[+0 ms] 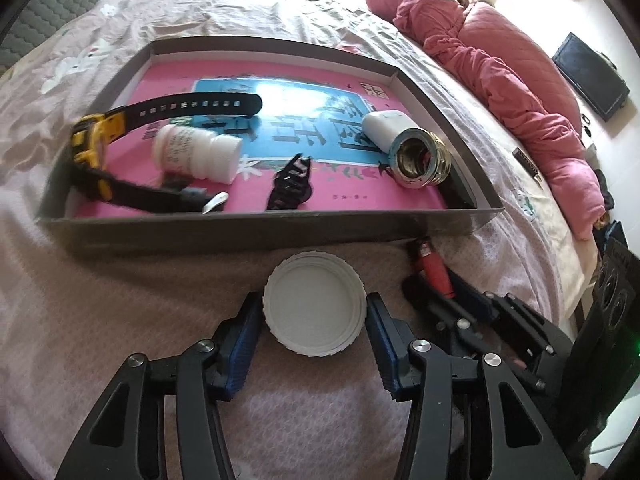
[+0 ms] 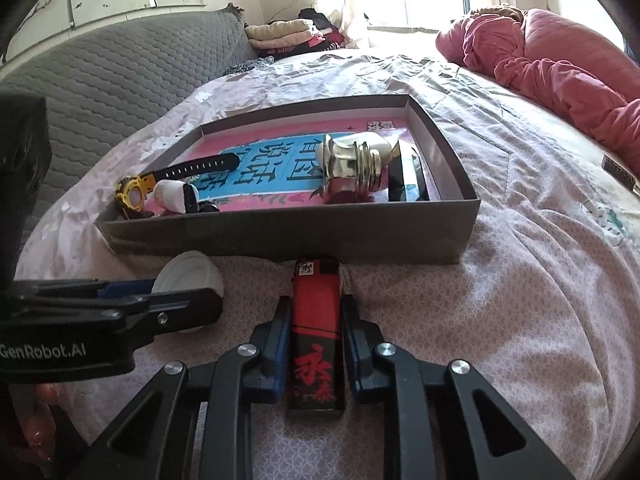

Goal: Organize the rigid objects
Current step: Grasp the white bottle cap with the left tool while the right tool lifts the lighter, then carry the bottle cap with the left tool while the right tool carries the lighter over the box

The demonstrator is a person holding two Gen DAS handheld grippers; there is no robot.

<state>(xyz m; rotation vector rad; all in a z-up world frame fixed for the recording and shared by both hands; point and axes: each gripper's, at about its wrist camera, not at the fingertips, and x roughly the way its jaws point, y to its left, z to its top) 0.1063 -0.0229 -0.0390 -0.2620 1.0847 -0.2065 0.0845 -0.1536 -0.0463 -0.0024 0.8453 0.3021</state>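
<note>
Left tool: your left tool (image 1: 314, 322) sits low over the bed, fingers about half spread, with the white lid (image 1: 314, 304) lying between them. The blue pads (image 1: 248, 336) are right at the lid's ribbed rim on both sides; whether they press on it or only flank it, you cannot tell from these views.

White lid: flat on the bedspread (image 1: 120, 320), open side up, just in front of the near wall of the grey box (image 1: 240, 232) and outside it. In the right wrist view the lid (image 2: 188, 272) shows partly behind your left tool's finger.

Right tool: your right tool (image 2: 314, 316) has its fingers drawn in tight on the red-and-black lighter (image 2: 316, 320), the pads against its two long sides.

Lighter: it lies lengthwise along the tool's fingers, its black-capped end toward the box's near wall and close to it, its printed end back toward the wrist. It looks to rest on the bedspread. In the left wrist view it (image 1: 434, 272) lies just right of the lid.

Box contents: a yellow-and-black watch (image 1: 132, 128) with the strap stretched out at the left, a white pill bottle (image 1: 196, 152) on its side beside it, a small black clip-like piece (image 1: 290, 184) near the front wall, and a white and metal fitting (image 1: 404, 144) at the right, all on a pink and blue printed sheet (image 1: 280, 120).

Bed: a pink quilt (image 1: 500, 80) is bunched along the far right edge, well apart from both tools.
</note>
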